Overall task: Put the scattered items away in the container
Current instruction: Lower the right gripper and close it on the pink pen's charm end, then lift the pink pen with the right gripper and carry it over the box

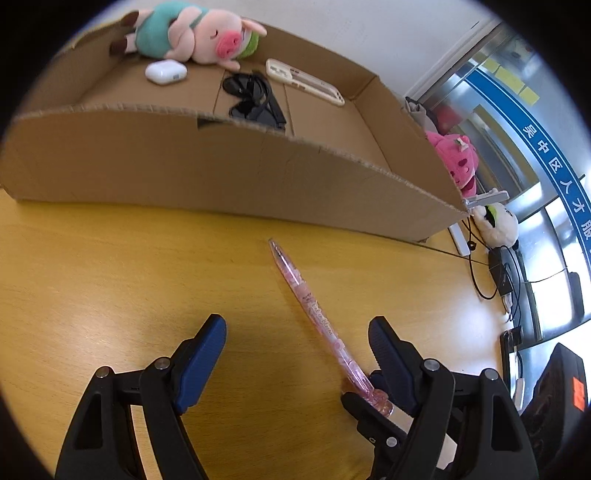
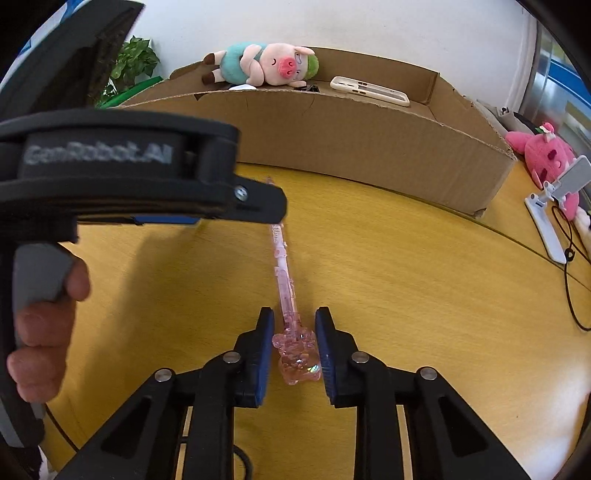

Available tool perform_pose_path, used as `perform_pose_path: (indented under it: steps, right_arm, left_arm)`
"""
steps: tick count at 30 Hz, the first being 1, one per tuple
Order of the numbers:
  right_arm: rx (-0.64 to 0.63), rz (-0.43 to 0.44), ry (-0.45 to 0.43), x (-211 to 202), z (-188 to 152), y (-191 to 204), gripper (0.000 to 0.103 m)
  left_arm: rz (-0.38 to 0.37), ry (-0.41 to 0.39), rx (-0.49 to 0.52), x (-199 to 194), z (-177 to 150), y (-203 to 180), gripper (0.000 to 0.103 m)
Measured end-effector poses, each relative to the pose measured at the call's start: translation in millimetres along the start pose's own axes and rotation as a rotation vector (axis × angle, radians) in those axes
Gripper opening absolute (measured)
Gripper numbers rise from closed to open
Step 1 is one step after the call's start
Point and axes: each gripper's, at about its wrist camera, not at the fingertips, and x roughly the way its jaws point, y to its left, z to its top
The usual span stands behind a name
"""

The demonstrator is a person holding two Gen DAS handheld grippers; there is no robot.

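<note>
Pink translucent pen lies on the yellow wooden surface, just in front of the cardboard box's near wall, its charm end toward you. Your left tongs stand wide, straddling the barrel without touching it. Your right tongs are narrow, their blue pads at either side of the pen's charm; whether they press it, you cannot tell from here. Inside the box: a plush pig, white earbud case, black sunglasses, cream phone case.
</note>
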Motion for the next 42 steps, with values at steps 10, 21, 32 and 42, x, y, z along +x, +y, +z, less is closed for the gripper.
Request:
perform_pose_path:
  steps: [10, 21, 32, 42]
  right_arm:
    - [0.078, 0.141, -0.051, -13, -5, 7, 0.023]
    - [0.058, 0.177, -0.088, -28, 0, 18, 0.023]
    - [0.041, 0.209, -0.153, -45, 10, 27, 0.022]
    - [0.005, 0.271, -0.219, -64, 42, 49, 0.023]
  left_arm:
    - [-0.013, 0.038, 0.037, 13, -1, -15, 0.040]
    - [-0.031, -0.028, -0.004, -16, -2, -10, 0.014]
    - [-0.040, -0.137, 0.040, -69, 8, -27, 0.010]
    - [-0.010, -0.223, 0.093, -114, 35, -31, 0.009]
